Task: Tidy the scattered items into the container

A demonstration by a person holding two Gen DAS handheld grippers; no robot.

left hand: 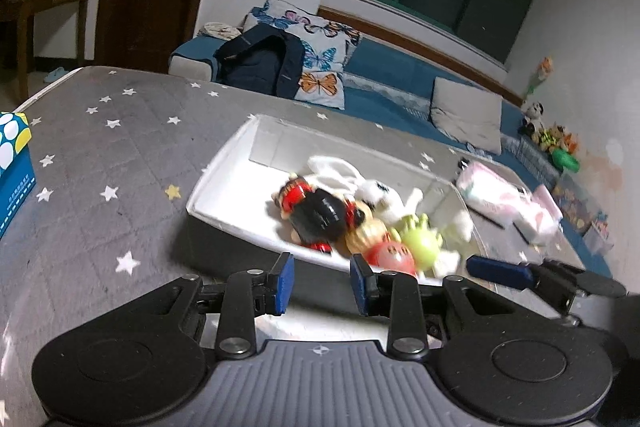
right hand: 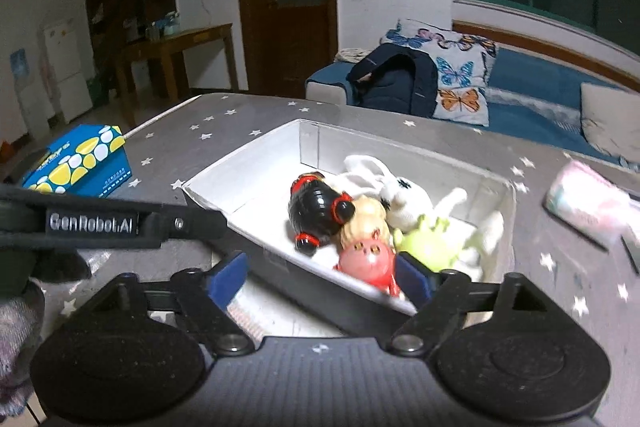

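While both views show the box [left hand: 224, 163], only the right shows a fridge [right hand: 66, 67].

one box [right hand: 256, 163], five toys [right hand: 320, 205], two packs [left hand: 504, 199]

A: What is blurred in the left wrist view?

B: The toys [left hand: 360, 223] piled in the white box [left hand: 224, 171] are smeared; faces cannot be read. The pink pack [left hand: 504, 203] at three o'clock is softened too.

A: And what is cut off?

B: The blue tissue box [left hand: 12, 167] is clipped at nine o'clock. In the right wrist view, the box's near wall [right hand: 320, 291] is partly hidden behind the blue fingers [right hand: 228, 279].
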